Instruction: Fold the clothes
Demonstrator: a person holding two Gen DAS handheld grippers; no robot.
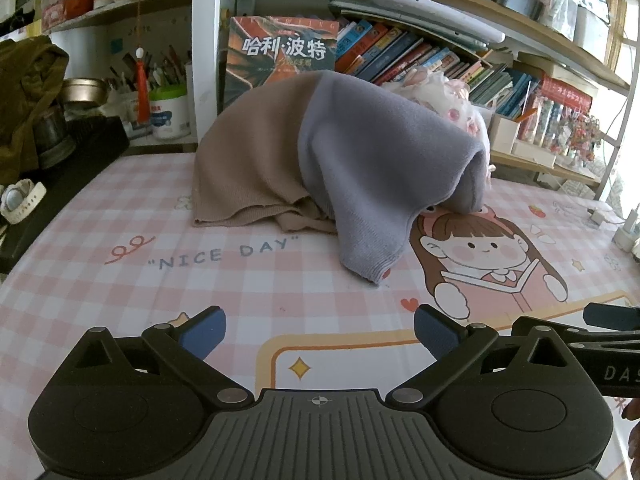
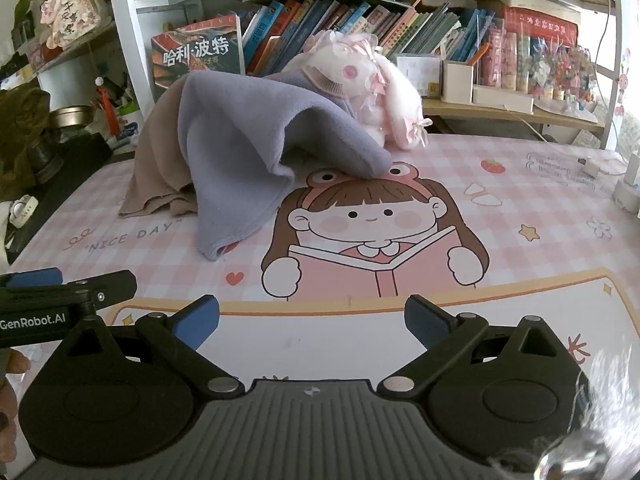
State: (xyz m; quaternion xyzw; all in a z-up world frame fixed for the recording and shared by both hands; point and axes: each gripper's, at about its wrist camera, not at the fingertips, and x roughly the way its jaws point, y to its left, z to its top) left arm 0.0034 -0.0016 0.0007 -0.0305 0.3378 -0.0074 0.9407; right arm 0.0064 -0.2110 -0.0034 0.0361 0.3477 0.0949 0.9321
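Observation:
A lavender-grey knit garment (image 1: 372, 160) (image 2: 248, 140) lies in a heap at the back of the desk, draped over a beige knit garment (image 1: 248, 160) (image 2: 160, 168). One grey corner hangs down toward the front. My left gripper (image 1: 318, 332) is open above the desk mat, well short of the clothes, with nothing between its blue pads. My right gripper (image 2: 312, 320) is open too, over the cartoon girl print, also apart from the heap. Each gripper shows at the edge of the other's view: the right gripper (image 1: 608, 318) and the left gripper (image 2: 32, 278).
A pink checked desk mat (image 1: 120, 280) (image 2: 520, 280) covers the desk. A white and pink plush toy (image 2: 376, 80) leans behind the clothes. Bookshelves with books (image 1: 400, 52) stand at the back. A dark board (image 1: 60, 184), a watch (image 1: 20, 200) and jars sit at the left; a charger (image 2: 592, 168) at the right.

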